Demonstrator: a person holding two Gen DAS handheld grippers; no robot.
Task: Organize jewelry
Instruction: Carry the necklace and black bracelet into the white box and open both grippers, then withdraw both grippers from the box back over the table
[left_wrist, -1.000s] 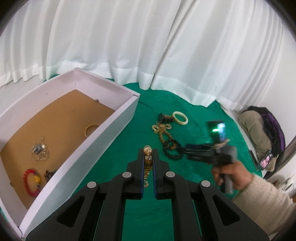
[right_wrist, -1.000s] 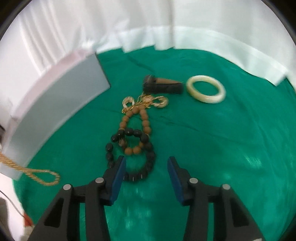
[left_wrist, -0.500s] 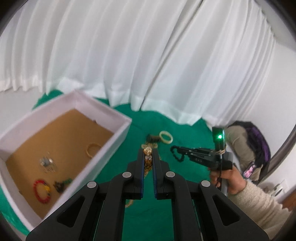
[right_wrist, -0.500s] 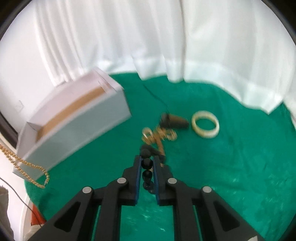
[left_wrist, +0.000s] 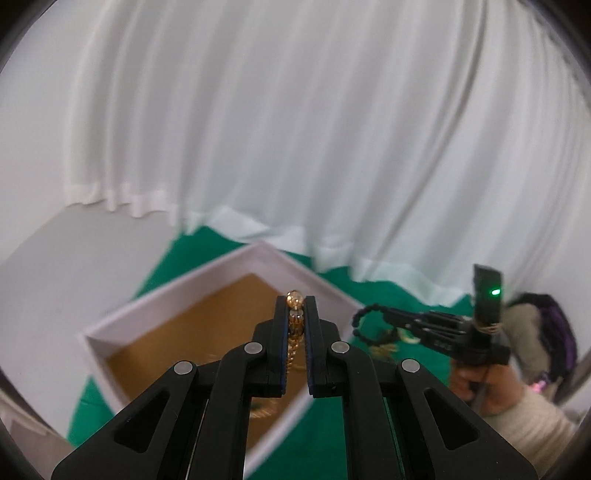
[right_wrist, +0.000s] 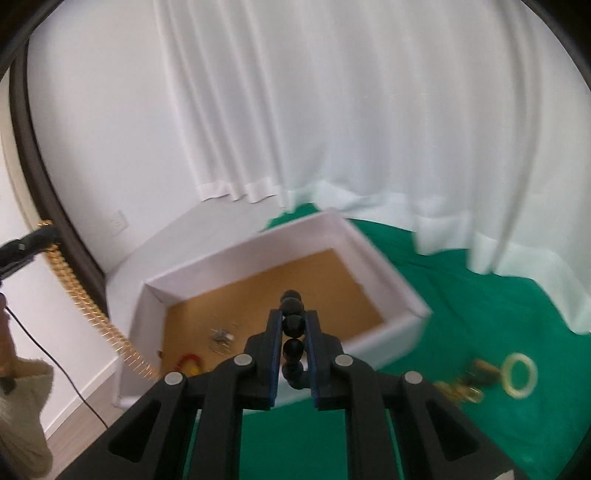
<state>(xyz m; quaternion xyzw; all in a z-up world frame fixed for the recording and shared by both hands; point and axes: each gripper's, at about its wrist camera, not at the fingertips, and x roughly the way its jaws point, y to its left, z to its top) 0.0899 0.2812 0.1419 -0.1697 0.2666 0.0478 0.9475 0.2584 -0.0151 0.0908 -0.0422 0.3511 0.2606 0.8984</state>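
Both hand-held grippers rose, each clamping one strand.

We've got both grippers up in the air, each angled downward. Our left gripper (left_wrist: 296, 314) is clamped tight, with a gold chain (left_wrist: 294, 334) pinched between its pads and dangling below them. Our right gripper (right_wrist: 293, 326) has its jaws closed on a black bead bracelet (right_wrist: 293, 325), beads poking out past the fingertips. The right hand (left_wrist: 476, 384) wraps the right gripper's handle, cream sleeve (left_wrist: 532, 432) trailing behind it.
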